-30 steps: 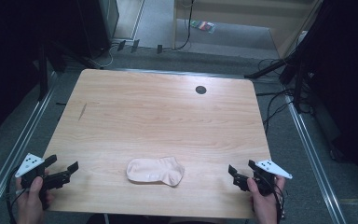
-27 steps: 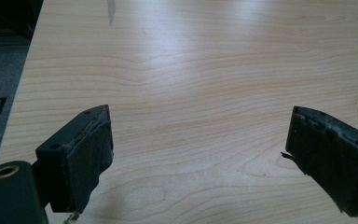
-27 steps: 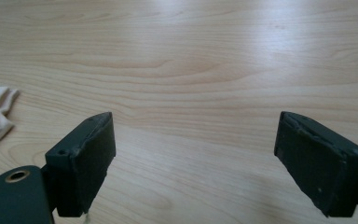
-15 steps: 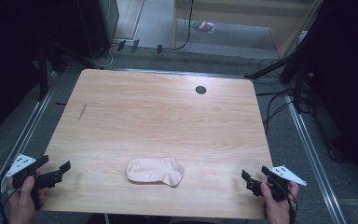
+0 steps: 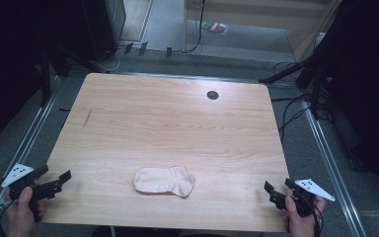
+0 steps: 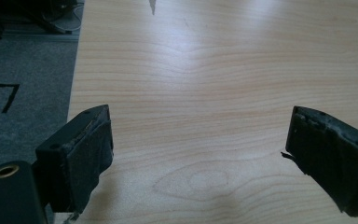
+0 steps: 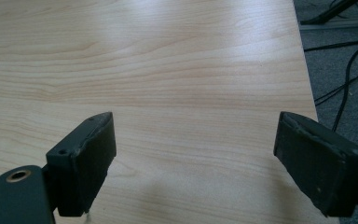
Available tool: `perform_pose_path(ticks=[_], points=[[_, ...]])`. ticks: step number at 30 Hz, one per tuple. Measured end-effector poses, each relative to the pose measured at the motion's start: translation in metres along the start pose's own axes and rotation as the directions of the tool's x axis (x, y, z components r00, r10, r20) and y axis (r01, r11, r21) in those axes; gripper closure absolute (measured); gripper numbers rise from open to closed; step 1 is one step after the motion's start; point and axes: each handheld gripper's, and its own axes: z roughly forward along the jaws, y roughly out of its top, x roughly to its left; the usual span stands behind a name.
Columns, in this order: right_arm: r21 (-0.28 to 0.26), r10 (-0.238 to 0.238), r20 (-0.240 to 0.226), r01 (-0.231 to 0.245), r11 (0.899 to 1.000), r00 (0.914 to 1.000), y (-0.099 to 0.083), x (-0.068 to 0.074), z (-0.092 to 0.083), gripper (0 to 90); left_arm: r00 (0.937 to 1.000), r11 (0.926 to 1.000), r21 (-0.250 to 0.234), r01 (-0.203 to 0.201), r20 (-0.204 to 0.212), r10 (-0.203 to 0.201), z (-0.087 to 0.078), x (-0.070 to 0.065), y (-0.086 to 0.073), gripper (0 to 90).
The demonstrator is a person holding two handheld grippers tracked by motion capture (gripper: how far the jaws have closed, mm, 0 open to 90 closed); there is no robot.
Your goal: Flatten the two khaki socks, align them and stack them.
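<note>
A pale pink sock (image 5: 164, 181) lies flat near the front middle of the wooden table (image 5: 177, 123). My left gripper (image 5: 54, 178) hovers at the table's front left corner, held in a hand, jaws wide apart with nothing between them. In the left gripper view its fingertips (image 6: 81, 154) frame bare wood. My right gripper (image 5: 278, 190) sits at the front right corner, also open and empty. Its fingertips (image 7: 86, 154) span bare tabletop near the right edge. Both grippers are well apart from the sock.
A dark round hole (image 5: 212, 95) marks the table's far side. A short dark streak (image 5: 87, 117) lies at the left. Cables (image 5: 296, 106) and dark stands crowd the floor to the right; grey carpet surrounds the table.
Both grippers have drawn back and outward toward the table's front corners. The sock has stayed put.
</note>
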Motion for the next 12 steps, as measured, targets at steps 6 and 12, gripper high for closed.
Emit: perform_pose_path(ticks=[6, 12], points=[[0.012, -0.014, 0.002, 0.014, 1.0, 0.9999, 0.0003, 0.0011, 0.0012, 13.0, 0.9998, 0.9999, 0.009, -0.005, 0.02, 0.005, 0.0015, -0.0003, 0.0006, 7.7], [0.005, 0.022, -0.005, -0.022, 1.0, 0.9997, 0.0006, -0.0022, 0.0008, 13.1, 0.9998, 0.9998, 0.014, -0.016, 0.009, 0.016, 0.0029, -0.002, 0.0015, 7.7]])
